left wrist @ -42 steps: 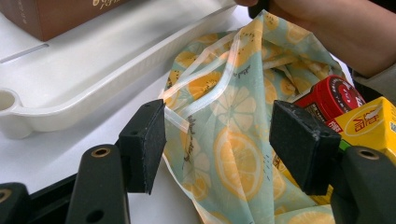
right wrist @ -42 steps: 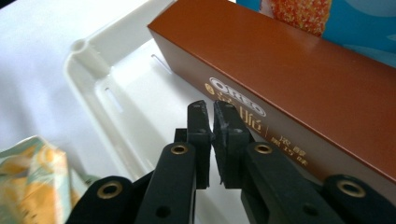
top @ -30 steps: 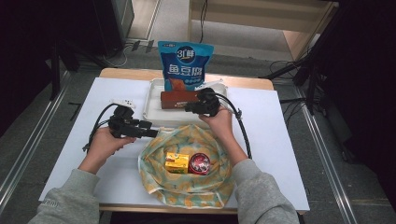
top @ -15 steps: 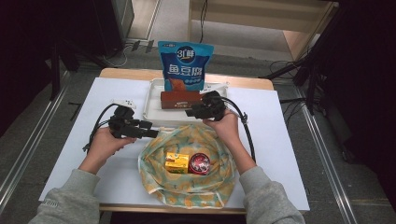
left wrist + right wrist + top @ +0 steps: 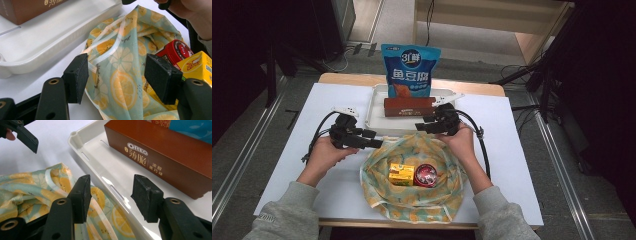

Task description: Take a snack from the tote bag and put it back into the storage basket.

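From the high view, the lemon-print cloth bag (image 5: 414,175) lies open at the near middle of the white table (image 5: 522,150); inside it a yellow carton (image 5: 402,174) is touching a red tin (image 5: 426,175); the left gripper (image 5: 374,144) is at the bag's left rim, the right gripper (image 5: 421,125) at its far rim, just before the white tray (image 5: 377,112); a brown Oreo box (image 5: 409,106) lies in the tray, a blue snack bag (image 5: 410,70) stands behind.

In the left gripper view, the jaws stand apart around the bag's rim, not pressing it.

In the right gripper view, the jaws have just been opening; they stand apart over the tray's near wall, nothing clamped.
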`<state>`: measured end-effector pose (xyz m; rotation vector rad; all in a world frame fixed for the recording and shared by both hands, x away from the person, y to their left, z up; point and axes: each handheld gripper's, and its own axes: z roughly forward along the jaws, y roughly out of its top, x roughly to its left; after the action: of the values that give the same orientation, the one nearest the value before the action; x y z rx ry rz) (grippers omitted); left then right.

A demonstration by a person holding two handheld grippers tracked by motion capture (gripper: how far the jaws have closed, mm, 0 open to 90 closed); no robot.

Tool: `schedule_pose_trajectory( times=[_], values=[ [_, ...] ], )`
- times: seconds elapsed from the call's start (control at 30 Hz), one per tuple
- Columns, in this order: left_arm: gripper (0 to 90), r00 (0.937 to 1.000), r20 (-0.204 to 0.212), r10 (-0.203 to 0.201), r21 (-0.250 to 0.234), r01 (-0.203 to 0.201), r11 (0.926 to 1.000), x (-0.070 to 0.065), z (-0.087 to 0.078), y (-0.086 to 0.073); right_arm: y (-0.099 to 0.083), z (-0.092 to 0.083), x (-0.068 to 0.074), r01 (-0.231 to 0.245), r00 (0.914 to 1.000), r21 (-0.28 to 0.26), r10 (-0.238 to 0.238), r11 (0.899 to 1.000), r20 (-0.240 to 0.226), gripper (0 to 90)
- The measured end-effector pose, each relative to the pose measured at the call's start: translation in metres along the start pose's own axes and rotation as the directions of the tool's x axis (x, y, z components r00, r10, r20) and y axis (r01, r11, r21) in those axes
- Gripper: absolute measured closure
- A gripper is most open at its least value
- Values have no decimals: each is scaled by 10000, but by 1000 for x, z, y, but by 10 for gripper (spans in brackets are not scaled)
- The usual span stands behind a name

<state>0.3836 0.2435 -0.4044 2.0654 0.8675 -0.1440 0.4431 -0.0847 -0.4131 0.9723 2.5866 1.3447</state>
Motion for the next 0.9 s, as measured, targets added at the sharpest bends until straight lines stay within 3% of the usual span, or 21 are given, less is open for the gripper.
schedule_pose_trajectory(
  times=[0.43, 0.9],
  values=[
    [365, 9999, 34, 116, -19, -116, 9999, -5, -1, 1, -5, -6, 2, -10, 10000, 8, 10, 10000, -86, 471],
    [368, 9982, 130, 579, -60, -578, 9983, -20, -2, 3, -10, -12, 4, 23, 10000, 139, -23, 9999, 26, 446]
  ],
)
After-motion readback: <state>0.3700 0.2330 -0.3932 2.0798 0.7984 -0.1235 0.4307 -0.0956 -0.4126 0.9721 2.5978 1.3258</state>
